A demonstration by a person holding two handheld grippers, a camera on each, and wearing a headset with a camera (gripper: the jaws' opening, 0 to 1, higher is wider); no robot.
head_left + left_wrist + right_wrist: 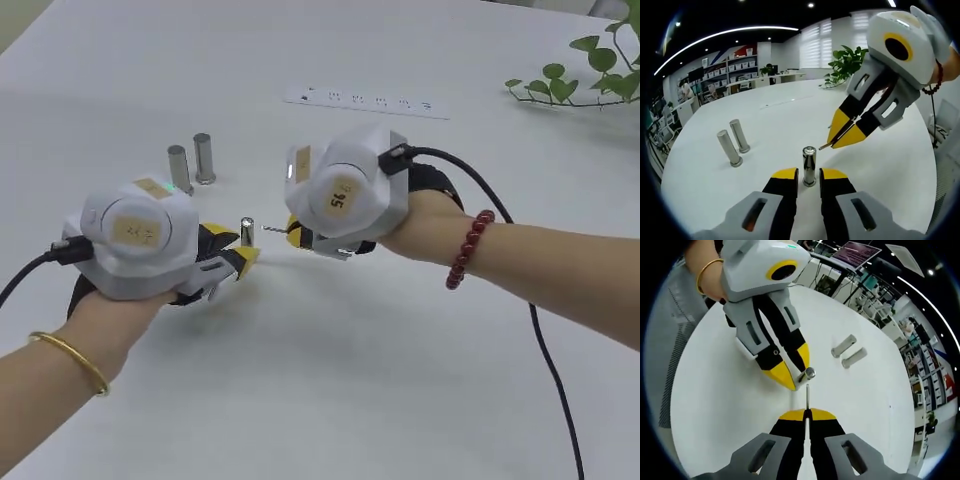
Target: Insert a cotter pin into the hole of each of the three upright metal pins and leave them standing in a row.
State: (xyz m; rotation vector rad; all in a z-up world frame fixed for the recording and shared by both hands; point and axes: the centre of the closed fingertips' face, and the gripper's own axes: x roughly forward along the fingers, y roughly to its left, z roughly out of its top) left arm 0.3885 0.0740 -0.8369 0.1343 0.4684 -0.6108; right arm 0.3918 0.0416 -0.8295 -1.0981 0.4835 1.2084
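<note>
A short steel pin (246, 232) (809, 164) stands upright between my left gripper's (243, 256) (809, 175) yellow-tipped jaws, which are shut on its lower part. My right gripper (293, 232) (806, 415) is shut on a thin cotter pin (272, 229) (807, 399), held level and pointing at the steel pin's top (810, 373). Its tip stops a small gap short of the pin. In the left gripper view the right gripper (840, 137) comes in from the upper right with the cotter pin (825, 146). Two more steel pins (179, 168) (204, 158) stand side by side behind.
A white power strip (365, 101) lies farther back on the white table (330, 380). A green plant (590, 70) reaches in at the far right. A black cable (545, 350) trails from the right gripper across the table.
</note>
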